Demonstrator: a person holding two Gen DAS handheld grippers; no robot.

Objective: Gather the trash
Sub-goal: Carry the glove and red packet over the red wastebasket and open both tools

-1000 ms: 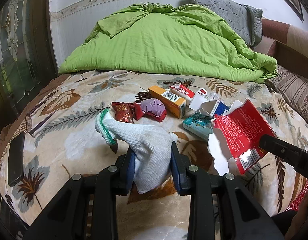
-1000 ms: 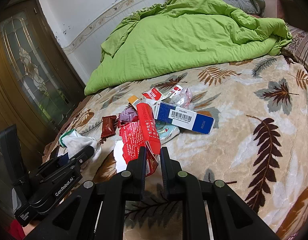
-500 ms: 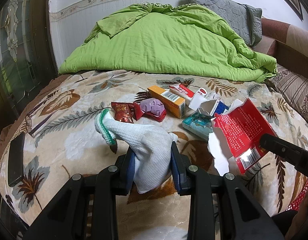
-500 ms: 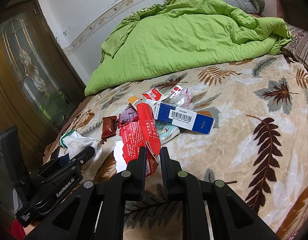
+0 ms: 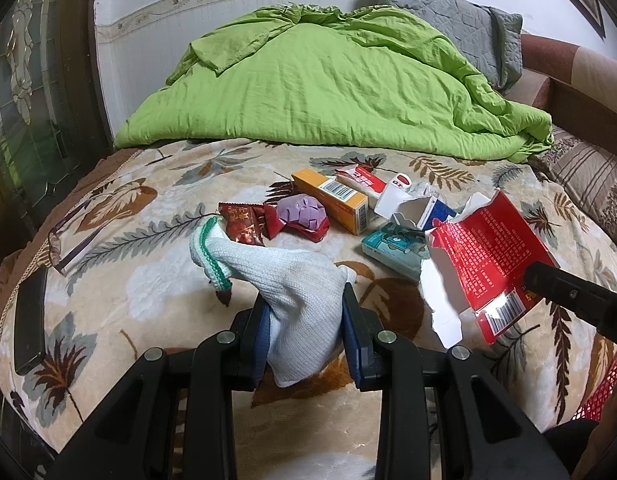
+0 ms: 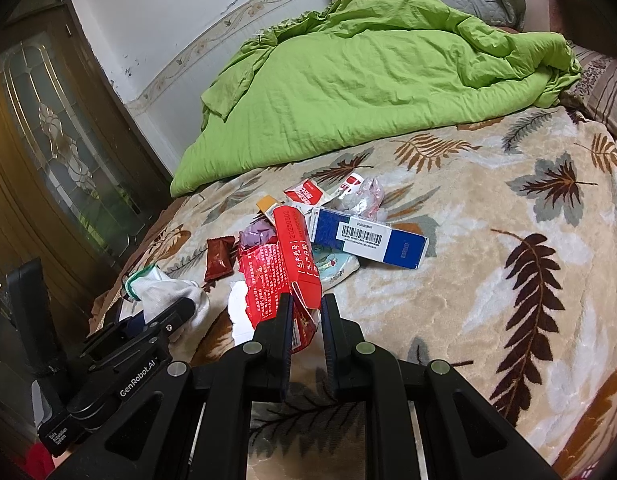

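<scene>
Through my left wrist camera my left gripper (image 5: 304, 320) clenched a white glove (image 5: 296, 284) above the leaf-patterned blanket (image 5: 120, 280), while through my right one my right gripper (image 6: 306, 314) pinched a torn red box (image 6: 284, 272) before the trash pile.

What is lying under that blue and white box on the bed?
The blue and white box rests partly on a teal cartoon-printed packet, whose lower end sticks out. How far the packet reaches under the box is covered; the torn red carton hides its left edge.
</scene>
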